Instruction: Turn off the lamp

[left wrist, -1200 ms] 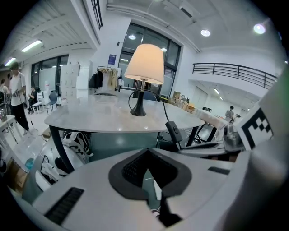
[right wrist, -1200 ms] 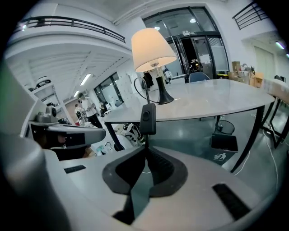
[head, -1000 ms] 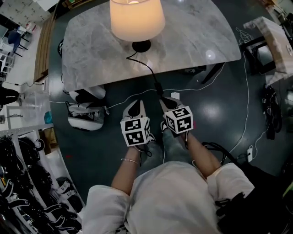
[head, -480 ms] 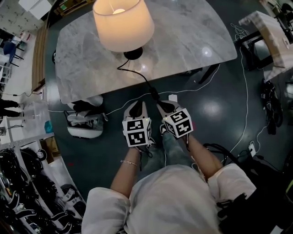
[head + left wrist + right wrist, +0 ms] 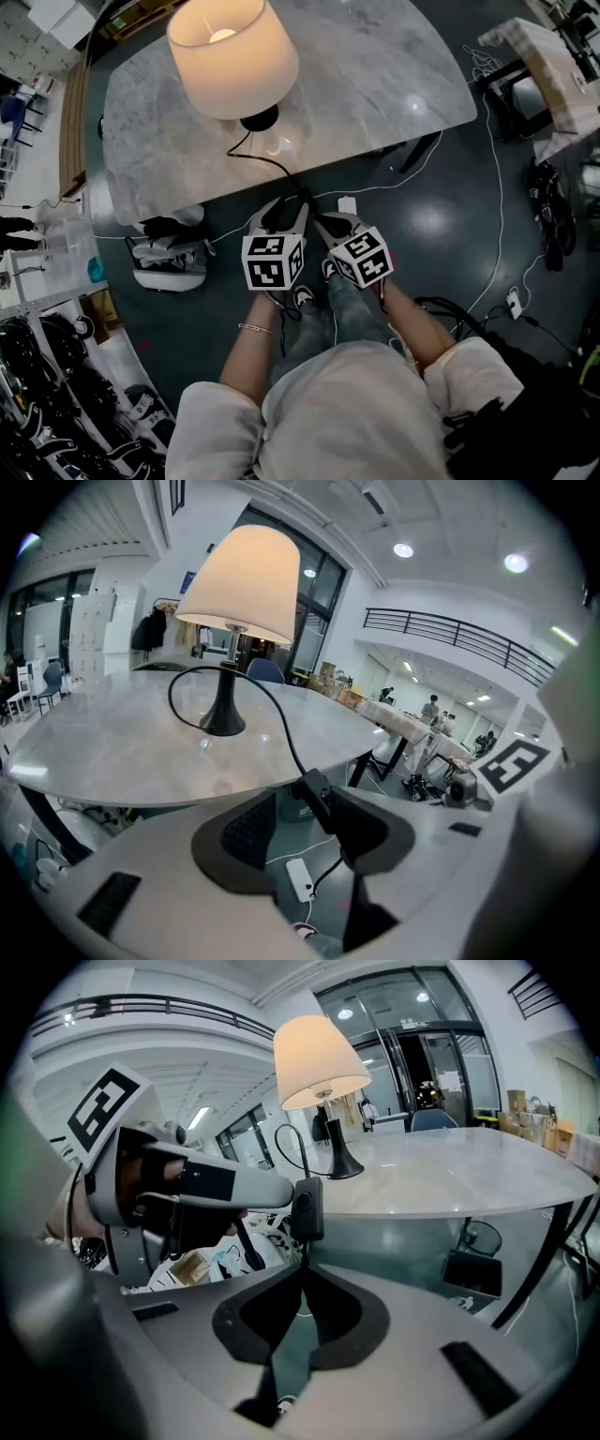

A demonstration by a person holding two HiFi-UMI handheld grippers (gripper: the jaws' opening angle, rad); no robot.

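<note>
The lit cream-shaded lamp point(image 5: 232, 56) stands at 11 o'clock on the grey marble table point(image 5: 375, 84). Its light black inline switch point(image 5: 307, 1208) hangs on a limp cord point(image 5: 281, 726). The right gripper point(image 5: 302, 1277) pinches the cord beneath, and the left gripper point(image 5: 314, 813) gapes around the switch.

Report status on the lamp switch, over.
Right tongs shut on cord just under the inline switch. Left tongs open around the switch. Lamp lit. No obstruction seen.
</note>
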